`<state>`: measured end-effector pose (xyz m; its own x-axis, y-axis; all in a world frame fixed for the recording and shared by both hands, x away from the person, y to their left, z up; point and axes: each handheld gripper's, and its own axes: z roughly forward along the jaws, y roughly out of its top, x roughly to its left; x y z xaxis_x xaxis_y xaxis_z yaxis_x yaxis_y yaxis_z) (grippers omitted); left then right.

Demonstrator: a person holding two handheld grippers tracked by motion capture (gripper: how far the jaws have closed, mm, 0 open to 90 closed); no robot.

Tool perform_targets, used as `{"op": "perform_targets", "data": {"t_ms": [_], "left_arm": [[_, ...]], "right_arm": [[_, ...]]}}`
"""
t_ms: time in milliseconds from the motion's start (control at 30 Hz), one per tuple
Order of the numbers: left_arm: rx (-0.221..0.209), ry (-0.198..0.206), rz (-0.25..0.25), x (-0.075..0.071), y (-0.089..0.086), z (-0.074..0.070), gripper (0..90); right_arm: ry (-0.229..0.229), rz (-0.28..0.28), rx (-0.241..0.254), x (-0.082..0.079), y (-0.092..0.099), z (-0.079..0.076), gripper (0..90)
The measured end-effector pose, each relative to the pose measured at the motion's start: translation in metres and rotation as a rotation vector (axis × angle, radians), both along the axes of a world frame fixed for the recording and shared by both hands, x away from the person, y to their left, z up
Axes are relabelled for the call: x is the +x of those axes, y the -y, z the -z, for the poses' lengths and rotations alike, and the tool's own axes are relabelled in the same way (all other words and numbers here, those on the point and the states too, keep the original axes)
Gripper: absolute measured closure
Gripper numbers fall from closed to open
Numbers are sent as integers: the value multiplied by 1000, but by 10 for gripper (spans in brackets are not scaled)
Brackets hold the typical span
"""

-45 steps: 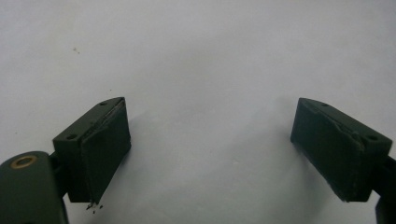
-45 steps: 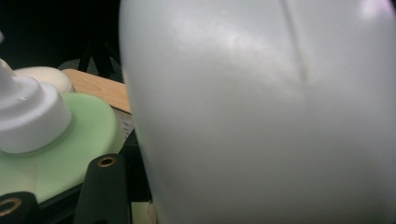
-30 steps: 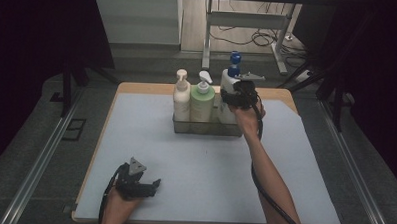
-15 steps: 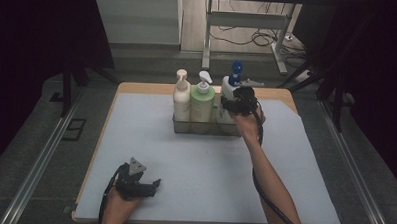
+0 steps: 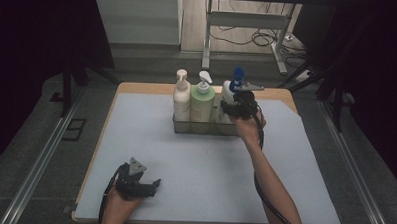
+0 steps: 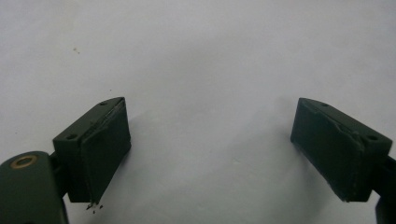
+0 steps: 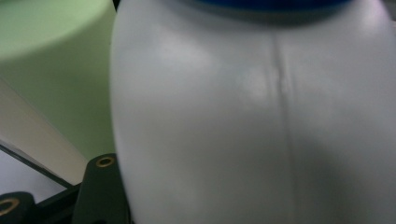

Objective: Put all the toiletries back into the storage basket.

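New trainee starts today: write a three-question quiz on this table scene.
1. True or false: the left gripper is clamped on a bottle.
2. How many bottles stand in the grey rectangular tray?
3. Which bottle does the right gripper have between its jaws: A) cream pump bottle, B) green pump bottle, C) white bottle with blue top?

Key
1. False: its jaws stand open over the pale mat, with nothing between them.
2. Three, in a row.
3. C, at the tray's right end in the high view, beside the green one.
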<state>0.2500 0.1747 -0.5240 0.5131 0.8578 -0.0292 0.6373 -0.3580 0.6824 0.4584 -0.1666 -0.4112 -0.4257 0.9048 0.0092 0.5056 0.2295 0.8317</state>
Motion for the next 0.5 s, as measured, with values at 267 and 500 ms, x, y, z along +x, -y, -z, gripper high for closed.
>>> {"op": "perform_targets", "data": {"t_ms": [267, 500], "left_arm": [[-1, -1, 0, 0, 0, 0, 116], [-1, -1, 0, 0, 0, 0, 116]], "right_arm": [[-1, -10, -2, 1, -1, 1, 385], [-11, -38, 5, 1, 4, 3, 371]]}}
